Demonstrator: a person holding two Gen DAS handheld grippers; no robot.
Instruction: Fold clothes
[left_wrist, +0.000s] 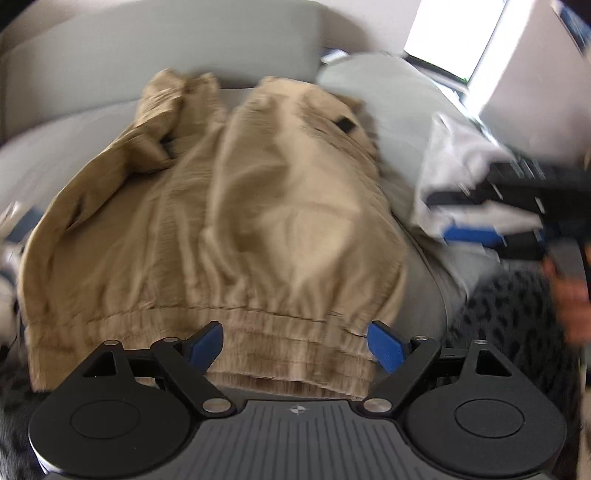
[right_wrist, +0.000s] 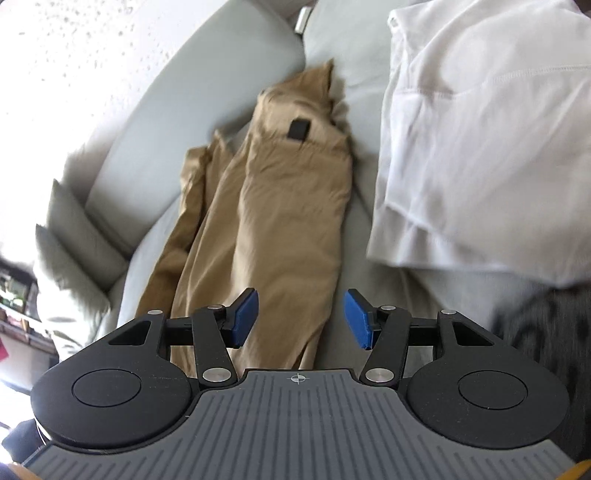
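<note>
1. Currently, the crumpled tan fabric trousers are spread along the grey sofa seat.
2. Left gripper and right gripper are held spread, empty.
3. Soft, light cloth is best pinched at the elastic waistband.

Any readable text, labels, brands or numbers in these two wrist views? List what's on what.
No readable text in either view.
Black tab on the tan pants: blank or too blurred to tell.
Crosshair mark on the left gripper body: a symbol, no letters.
Same crosshair mark on the right gripper body.
White garment: no print visible.
</note>
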